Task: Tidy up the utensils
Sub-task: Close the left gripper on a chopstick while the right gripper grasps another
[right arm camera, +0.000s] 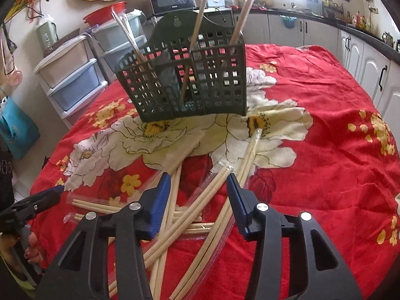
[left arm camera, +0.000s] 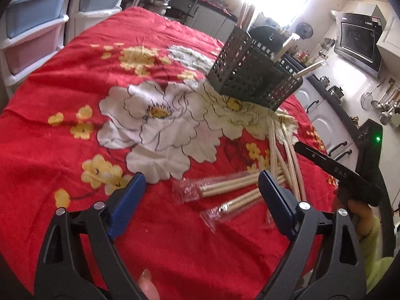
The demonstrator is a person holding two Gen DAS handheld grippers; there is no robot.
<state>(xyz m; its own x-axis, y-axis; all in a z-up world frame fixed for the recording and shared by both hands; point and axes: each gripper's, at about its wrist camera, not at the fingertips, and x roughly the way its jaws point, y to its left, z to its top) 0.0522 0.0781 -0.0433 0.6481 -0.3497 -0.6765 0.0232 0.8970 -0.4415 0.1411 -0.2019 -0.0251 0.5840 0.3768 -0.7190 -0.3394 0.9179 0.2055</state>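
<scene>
A dark green perforated plastic utensil caddy (right arm camera: 185,85) stands upright on a round table draped in a red cloth printed with white and yellow flowers (right arm camera: 325,130), several pale wooden chopsticks (right arm camera: 197,32) leaning out of its compartments. In front of the caddy, a loose heap of wooden chopstick pairs in clear plastic sleeves (right arm camera: 197,200) lies crisscrossed on the cloth. The right gripper (right arm camera: 197,182), black-armed with blue pads, hangs just above the heap with its jaws partly apart, straddling several sleeved pairs; the pads do not press on any of them. The left gripper (left arm camera: 202,182), of the same make, hovers over the near end of the heap with its jaws spread wide, two sleeved pairs (left arm camera: 220,187) lying on the cloth between its fingers, untouched. A person's hand (left arm camera: 360,215), in a pale yellow-green sleeve, holds the right gripper's handle at the left wrist view's edge.
</scene>
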